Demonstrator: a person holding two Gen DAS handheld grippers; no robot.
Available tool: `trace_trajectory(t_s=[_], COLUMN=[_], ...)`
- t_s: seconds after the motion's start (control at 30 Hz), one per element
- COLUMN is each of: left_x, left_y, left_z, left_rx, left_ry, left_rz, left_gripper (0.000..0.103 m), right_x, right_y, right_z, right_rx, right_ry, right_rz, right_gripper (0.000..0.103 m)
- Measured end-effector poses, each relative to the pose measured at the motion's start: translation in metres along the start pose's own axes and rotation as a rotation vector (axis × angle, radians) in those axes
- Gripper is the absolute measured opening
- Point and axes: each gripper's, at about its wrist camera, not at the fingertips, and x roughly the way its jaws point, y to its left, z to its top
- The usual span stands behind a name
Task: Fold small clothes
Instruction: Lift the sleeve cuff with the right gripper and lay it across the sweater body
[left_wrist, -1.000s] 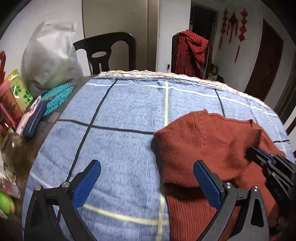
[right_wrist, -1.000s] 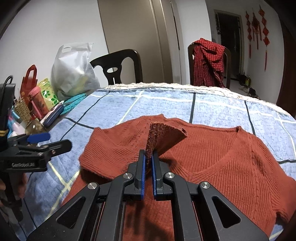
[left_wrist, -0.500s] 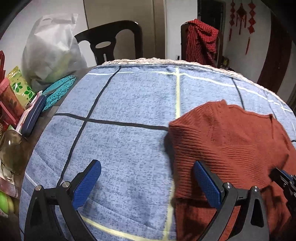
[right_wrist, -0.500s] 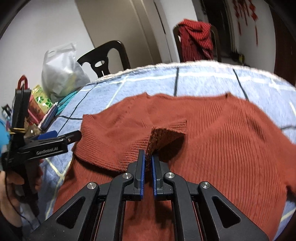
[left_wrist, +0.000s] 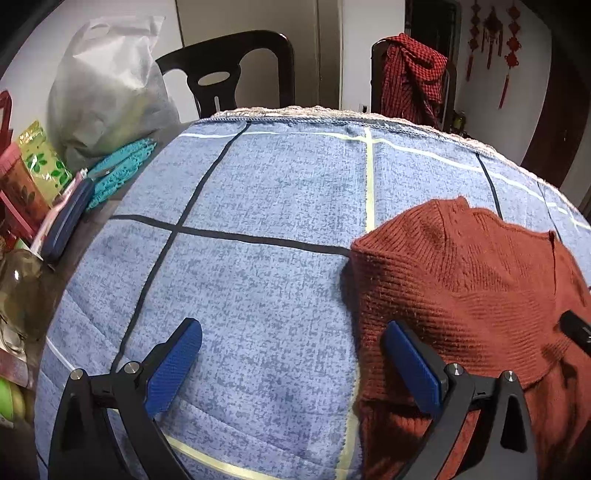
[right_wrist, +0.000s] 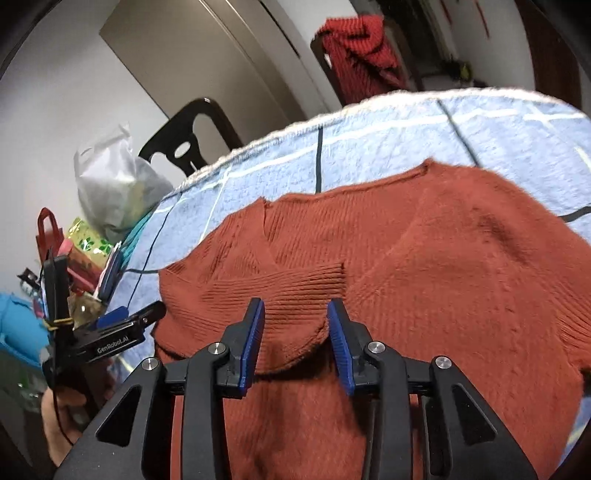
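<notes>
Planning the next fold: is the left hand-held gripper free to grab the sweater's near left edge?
Probably yes. The left hand-held gripper is open and empty, one finger already above the rust-red sweater, with only blue checked cloth beneath.

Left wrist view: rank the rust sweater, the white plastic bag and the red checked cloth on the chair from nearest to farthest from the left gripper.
From the left gripper:
1. rust sweater, under the right-hand finger.
2. white plastic bag, far left, beside the blue checked cloth.
3. red checked cloth, on the chair beyond the table's far edge, at right.
</notes>
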Motion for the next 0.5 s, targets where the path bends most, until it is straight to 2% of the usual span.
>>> trace_trajectory(t_s=[0.2, 0.23, 0.27, 0.3, 0.37, 0.5], left_x=[0.003, 0.003, 0.003, 0.004, 0.004, 0.006], left_y=[-0.006, -0.007, -0.007, -0.007, -0.005, -0.002], left_z=[-0.001, -0.001, -0.001, -0.001, -0.001, -0.002], left_rx=[0.025, 0.03, 0.032, 0.029, 0.018, 0.01], left_ry=[0.003, 0.001, 0.0, 0.005, 0.008, 0.014], left_rz=[0.0, 0.003, 0.005, 0.004, 0.001, -0.001], left_gripper=[0.101, 0.101, 0.101, 0.101, 0.101, 0.101], right_x=[0.011, 0.01, 0.01, 0.01, 0.007, -0.01], right_y=[-0.001, 0.002, 0.004, 0.006, 0.007, 0.007], right_z=[0.006, 0.005, 0.005, 0.005, 0.005, 0.005], right_rx=[-0.008, -0.033, -0.051, -0.063, -0.07, -0.092], right_ry=[0.012, 0.007, 0.008, 0.01, -0.002, -0.092], right_rz=[-0.046, -0.053, -0.052, -0.047, -0.034, -0.054], right_gripper=[0.035, 0.026, 0.01, 0.004, 0.001, 0.0])
